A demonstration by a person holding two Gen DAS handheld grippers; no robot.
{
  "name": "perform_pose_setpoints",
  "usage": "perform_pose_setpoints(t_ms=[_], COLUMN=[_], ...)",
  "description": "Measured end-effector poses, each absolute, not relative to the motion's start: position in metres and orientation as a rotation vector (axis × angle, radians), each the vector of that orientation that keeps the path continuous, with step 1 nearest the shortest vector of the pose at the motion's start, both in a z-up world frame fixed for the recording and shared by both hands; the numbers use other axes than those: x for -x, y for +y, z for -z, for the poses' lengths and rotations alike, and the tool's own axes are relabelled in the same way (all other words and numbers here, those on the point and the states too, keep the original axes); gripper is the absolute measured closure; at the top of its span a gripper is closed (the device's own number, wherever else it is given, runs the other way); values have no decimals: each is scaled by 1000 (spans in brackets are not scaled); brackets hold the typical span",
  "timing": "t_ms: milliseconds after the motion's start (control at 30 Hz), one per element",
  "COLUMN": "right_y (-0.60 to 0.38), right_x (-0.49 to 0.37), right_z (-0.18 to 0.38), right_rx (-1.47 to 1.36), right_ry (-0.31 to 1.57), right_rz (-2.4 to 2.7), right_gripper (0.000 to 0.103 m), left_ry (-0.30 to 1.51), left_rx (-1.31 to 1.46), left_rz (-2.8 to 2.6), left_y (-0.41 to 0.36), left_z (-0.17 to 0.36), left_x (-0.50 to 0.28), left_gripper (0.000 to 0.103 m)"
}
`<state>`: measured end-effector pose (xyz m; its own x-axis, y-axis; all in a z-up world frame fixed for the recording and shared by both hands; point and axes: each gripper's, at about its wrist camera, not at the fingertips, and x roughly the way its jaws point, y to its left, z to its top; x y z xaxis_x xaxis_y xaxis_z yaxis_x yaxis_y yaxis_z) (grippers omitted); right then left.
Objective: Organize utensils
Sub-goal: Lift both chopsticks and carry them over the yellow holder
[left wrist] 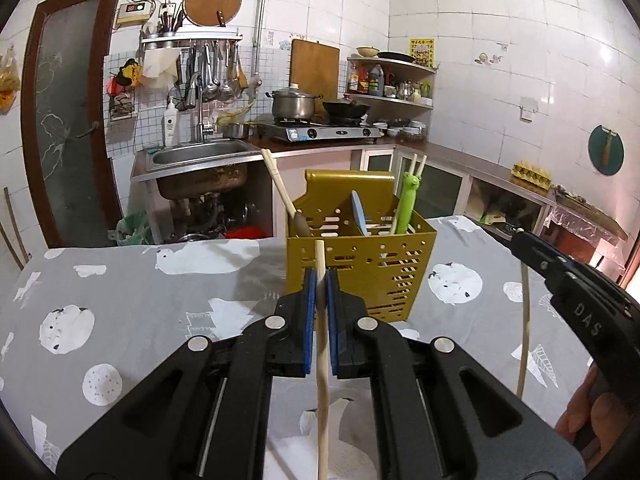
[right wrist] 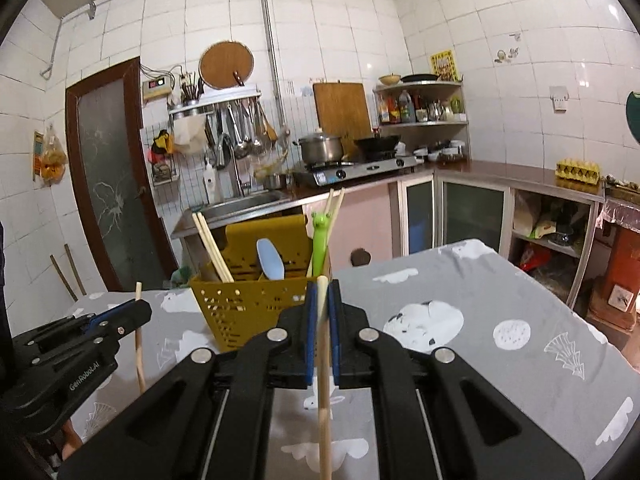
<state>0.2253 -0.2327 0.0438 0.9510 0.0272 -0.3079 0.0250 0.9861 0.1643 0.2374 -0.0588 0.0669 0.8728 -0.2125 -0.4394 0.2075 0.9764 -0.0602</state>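
Left wrist view: the left gripper [left wrist: 320, 280] is clamped tight on a wooden chopstick [left wrist: 322, 360], blue pads pinching it near its top end, and the stick runs almost straight up and down, its long lower part hanging below the jaws over the grey patterned surface [left wrist: 120, 280]. Dead ahead and just beyond the fingertips stands the yellow perforated utensil holder [left wrist: 360, 276], already carrying a wooden-handled utensil [left wrist: 282, 192] at its left, a blue spoon [left wrist: 359, 212] in the middle and a green frog-topped chopstick set [left wrist: 406, 200] at its right.

Right wrist view, same story: the right gripper [right wrist: 322, 300] is closed on a second chopstick [right wrist: 325, 400], also held upright by its upper end. From here the holder sits ahead and slightly left of the jaws, with the left gripper off to the far left.

My read: the holder's open top is forward of both sticks and about level with their gripped ends, so each stick's hanging tail has to clear the rim before dropping in. The left gripper looks more squarely lined up with it.

Writing: "DAS" shows on the right gripper's body in the left view; "GenRobot.AI" on the left gripper's body in the right view. The yellow wall poster is too small to read.
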Motion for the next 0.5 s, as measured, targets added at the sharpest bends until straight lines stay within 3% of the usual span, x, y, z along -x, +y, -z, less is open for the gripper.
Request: perform_pose_setpoints(t_ms=[500], right_y=[-229], right_x=[-216], right_z=[-69], right_rx=[-187], right_ry=[151], right_rz=[-16], right_gripper=[97], left_ry=[322], left_rx=[35], left_rz=[226], left_y=[-46], left_z=[-104], left_x=[-228], left_gripper=[99])
